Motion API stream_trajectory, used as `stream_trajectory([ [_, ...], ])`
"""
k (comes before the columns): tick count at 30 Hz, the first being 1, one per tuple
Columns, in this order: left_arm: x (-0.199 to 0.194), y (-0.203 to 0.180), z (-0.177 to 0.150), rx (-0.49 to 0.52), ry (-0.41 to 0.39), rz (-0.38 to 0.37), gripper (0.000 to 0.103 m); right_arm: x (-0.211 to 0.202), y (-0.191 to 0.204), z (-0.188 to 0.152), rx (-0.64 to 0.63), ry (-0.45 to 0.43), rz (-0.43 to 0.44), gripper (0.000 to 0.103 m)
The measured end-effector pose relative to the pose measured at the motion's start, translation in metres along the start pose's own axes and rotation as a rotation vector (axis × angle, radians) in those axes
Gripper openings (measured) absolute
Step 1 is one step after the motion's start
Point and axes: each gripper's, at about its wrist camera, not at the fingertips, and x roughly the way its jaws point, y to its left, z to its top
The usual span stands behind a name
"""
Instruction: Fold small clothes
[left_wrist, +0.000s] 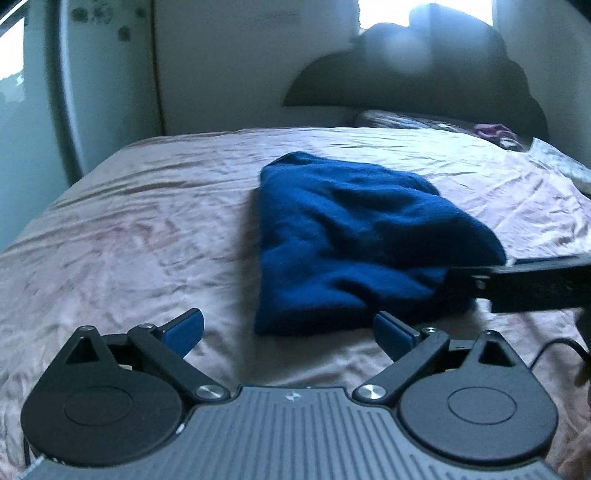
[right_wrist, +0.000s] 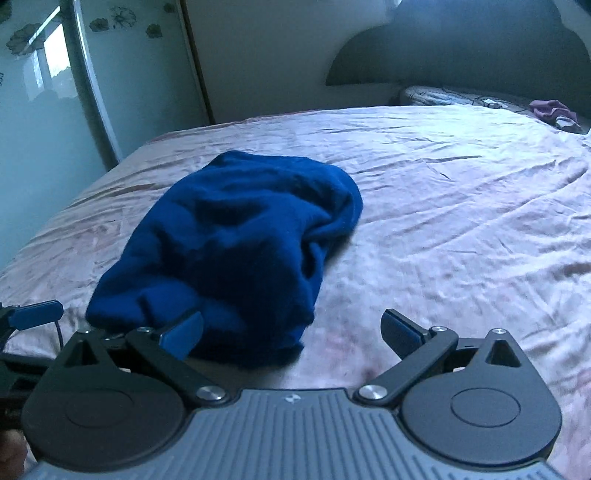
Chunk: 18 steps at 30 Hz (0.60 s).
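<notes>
Open sheet (right_wrist: 461, 206) rightward (blue garment (right_wrist: 236, 236) blocks left).

place: home bedroom | evidence: bed (right_wrist: 443, 221) with pink sheet, headboard (right_wrist: 461, 48), flower-patterned wardrobe (right_wrist: 44, 110)

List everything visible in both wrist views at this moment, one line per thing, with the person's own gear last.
blue garment: one, dark blue, lying bunched on the bed near its front, ahead of both grippers.
bed sheet: one, pale pink, wrinkled, covering the bed.
headboard: one, dark grey, arched, at the far end of the bed.
pillow: one, patterned, at the head of the bed.
small purple cloth: one, purple, far right, near the pillow.
wardrobe door: one, pale glossy with flower prints, left of the bed.
left gripper: one, black with blue pads, jaws open, nothing between them.
right gripper: one, black with blue pads, jaws open, just short of the garment's near edge.
</notes>
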Motion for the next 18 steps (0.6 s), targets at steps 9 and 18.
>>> stream_trajectory([
  [9,-0.006,0.016,-0.008,-0.056,0.020,0.065,0.100,-0.007,0.014,-0.015,-0.012,0.026,0.011,0.103],
  [18,-0.005,0.021,-0.013,-0.072,0.014,0.112,0.100,-0.006,0.030,-0.025,-0.046,0.040,0.021,0.103],
])
